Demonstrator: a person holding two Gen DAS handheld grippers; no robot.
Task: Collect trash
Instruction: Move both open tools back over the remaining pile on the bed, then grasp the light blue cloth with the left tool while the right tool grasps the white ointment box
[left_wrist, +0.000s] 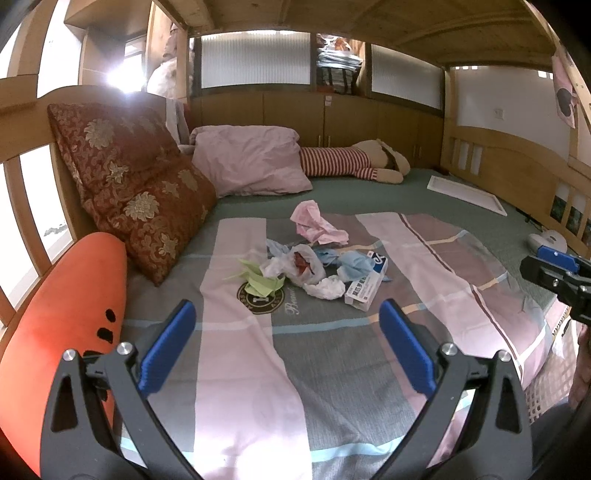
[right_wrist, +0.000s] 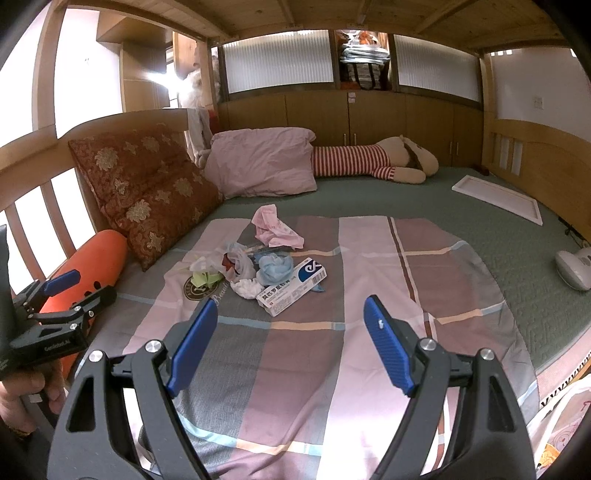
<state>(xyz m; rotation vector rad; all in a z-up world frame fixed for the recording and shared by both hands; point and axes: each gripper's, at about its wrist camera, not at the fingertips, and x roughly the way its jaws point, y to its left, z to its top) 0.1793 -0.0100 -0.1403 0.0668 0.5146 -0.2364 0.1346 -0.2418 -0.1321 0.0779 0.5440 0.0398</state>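
both claws, left claw (left_wrist: 288, 347) and right claw (right_wrist: 288, 343), hover empty with jaws apart short of the trash (left_wrist: 310, 264) piled mid-bed (right_wrist: 369, 362), probably lining up a first grab.

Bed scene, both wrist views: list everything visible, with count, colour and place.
trash pile: one heap, mixed colours, mid-blanket
pink wrapper: one, far edge of pile
medicine box: one, white and blue, near right of pile
white tissue wad: one, beside box
green paper: one, left of pile
blanket: one, pink-grey plaid, on bed
patterned cushions: two, red-gold, left
pink pillow: one, back
orange plush: one, left rail
striped plush: one, back
white frame: one, right
left tongs: open, empty
right tongs: open, empty
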